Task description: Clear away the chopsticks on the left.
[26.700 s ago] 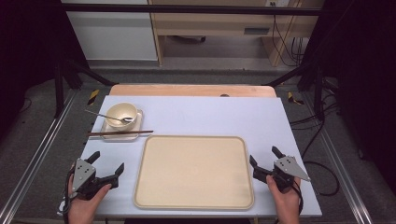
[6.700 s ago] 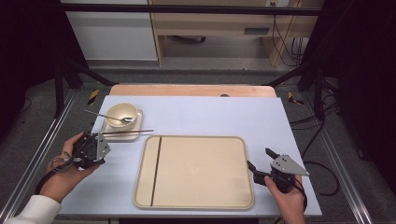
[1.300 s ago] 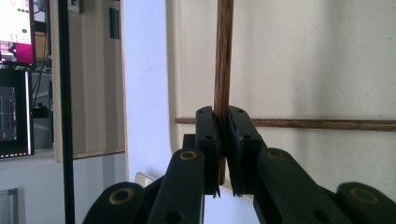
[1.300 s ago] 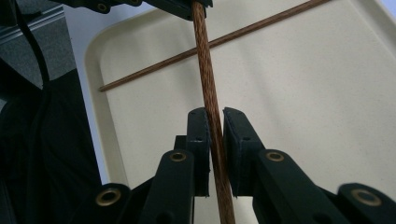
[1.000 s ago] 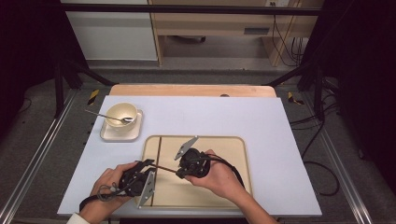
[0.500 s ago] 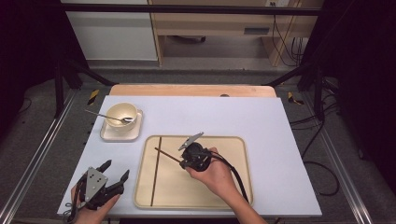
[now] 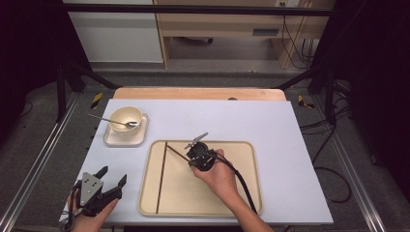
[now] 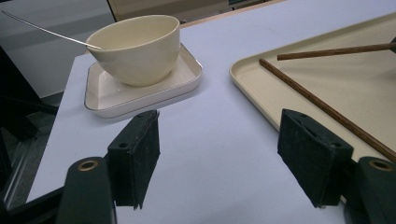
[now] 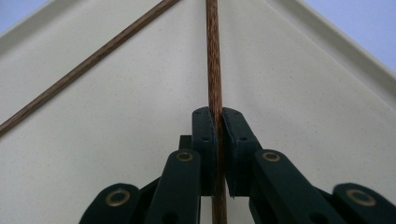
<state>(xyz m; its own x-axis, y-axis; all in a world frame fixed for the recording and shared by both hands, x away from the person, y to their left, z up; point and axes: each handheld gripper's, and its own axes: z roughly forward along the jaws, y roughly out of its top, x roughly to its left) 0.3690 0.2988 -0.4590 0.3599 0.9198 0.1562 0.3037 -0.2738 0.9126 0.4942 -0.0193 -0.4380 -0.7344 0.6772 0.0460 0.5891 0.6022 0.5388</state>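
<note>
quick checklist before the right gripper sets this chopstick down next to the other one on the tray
1. Right gripper shut on held chopstick: ok.
2. Held chopstick lined up with the lying chopstick: not ok, they meet at an angle.
3. Bare tray space beside the lying chopstick: ok.
4. Left gripper open and off the tray, on the table: ok.
5. Bowl with spoon out of the way: ok.

Bowl (image 7: pixel 125 117) with spoon (image 7: pixel 109 119) on dish (image 7: pixel 125 136), left behind tray (image 7: pixel 241 193), two chopsticks (image 7: pixel 162 176) seemingly meeting in tray
</note>
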